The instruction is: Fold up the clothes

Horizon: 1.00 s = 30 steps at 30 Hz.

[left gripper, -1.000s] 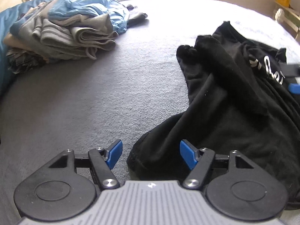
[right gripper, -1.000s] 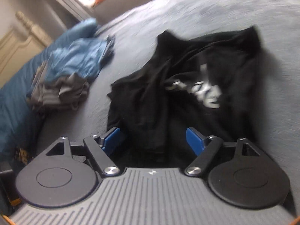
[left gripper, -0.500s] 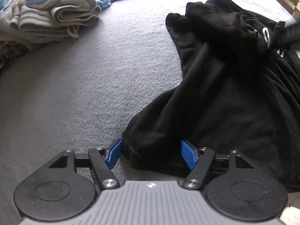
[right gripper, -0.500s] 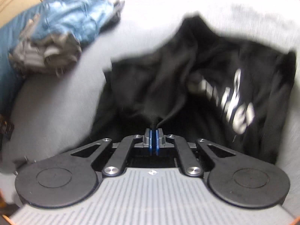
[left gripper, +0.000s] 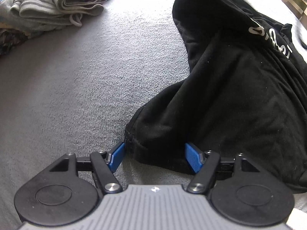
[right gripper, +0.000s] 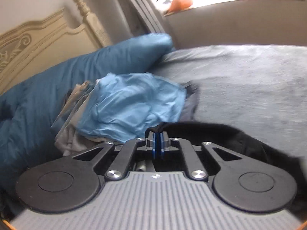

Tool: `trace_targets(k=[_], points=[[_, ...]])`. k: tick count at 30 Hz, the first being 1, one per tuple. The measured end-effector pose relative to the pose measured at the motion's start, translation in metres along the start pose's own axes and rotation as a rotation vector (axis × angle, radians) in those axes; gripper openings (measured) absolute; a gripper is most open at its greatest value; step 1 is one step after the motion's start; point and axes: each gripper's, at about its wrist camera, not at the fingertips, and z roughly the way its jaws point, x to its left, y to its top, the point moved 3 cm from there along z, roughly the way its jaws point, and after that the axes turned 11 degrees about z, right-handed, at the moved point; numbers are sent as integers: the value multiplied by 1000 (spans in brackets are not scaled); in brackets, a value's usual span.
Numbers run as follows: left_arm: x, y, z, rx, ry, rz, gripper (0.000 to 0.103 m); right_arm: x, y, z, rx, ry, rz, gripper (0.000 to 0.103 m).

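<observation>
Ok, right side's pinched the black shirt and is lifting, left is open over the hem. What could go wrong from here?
1. The right gripper is shut on only a thin fold of the black shirt; it may slip out under pull.
2. The left gripper is open, its pads straddling the hem corner without clamping, so the lift could drag that corner away.
3. The pile of clothes lies close ahead; a swinging shirt might knock it.

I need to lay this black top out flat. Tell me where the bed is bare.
Bare grey blanket runs from the clothes pile to the black top, ahead of the open left gripper. More lies beyond the right gripper, shut on the top, towards the window. Crowded: the pile and blue duvet by the headboard.
</observation>
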Motion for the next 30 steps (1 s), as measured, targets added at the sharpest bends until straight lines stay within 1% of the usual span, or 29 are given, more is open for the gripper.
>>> trace_targets(k=[1,2,3,4,5,7,8,9,11,12,14,16,17,19,21,22,23,24,25,26,28,30], points=[[0,0,0,0,1,-1,70,2,4,15,32,5,-5,7],[0,-1,0,1,2,-1,70,-2,4,25,71,-28,-4,13],[0,-1,0,1,3,-2,70,-6,2,30,98,-67,0,23],[-1,-1,0,3,4,-3,70,-13,0,28,106,-92,9,27],[-1,-2,0,4,4,-5,70,-21,-3,16,91,-96,26,29],[-1,-3,0,7,5,-5,71,-42,-8,-20,42,-102,73,38],[-1,-3,0,8,6,-4,71,-55,-11,-44,5,-114,104,49],[-1,-4,1,11,8,-2,72,-67,-14,-70,-33,-127,134,55],[-2,-3,2,21,11,6,72,-90,-25,-124,-91,-181,188,58],[-3,-3,2,26,13,10,73,-102,-35,-147,-96,-228,203,58],[-4,-3,3,34,20,21,74,-126,-61,-184,-62,-356,197,58],[-5,-3,3,40,30,34,76,-146,-93,-204,16,-488,184,58],[-6,-3,3,43,35,38,76,-156,-109,-209,53,-539,188,57],[-7,-2,3,50,45,43,76,-169,-139,-213,107,-599,176,57],[-9,-1,3,58,59,50,77,-179,-158,-207,146,-634,161,56],[-11,-1,3,61,69,55,78,-184,-166,-203,158,-641,167,56],[-12,-1,3,63,81,60,78,-190,-171,-197,161,-628,189,55],[-14,-1,2,66,93,66,78,-196,-176,-192,165,-615,211,47],[-17,-1,2,68,103,70,78,-202,-180,-189,164,-600,235,34],[-19,-1,2,72,111,76,78,-208,-182,-192,146,-582,264,12],[-21,-1,2,81,121,85,79,-219,-185,-205,79,-570,324,11],[-19,1,-1,89,127,99,79,-233,-189,-223,15,-596,378,10]])
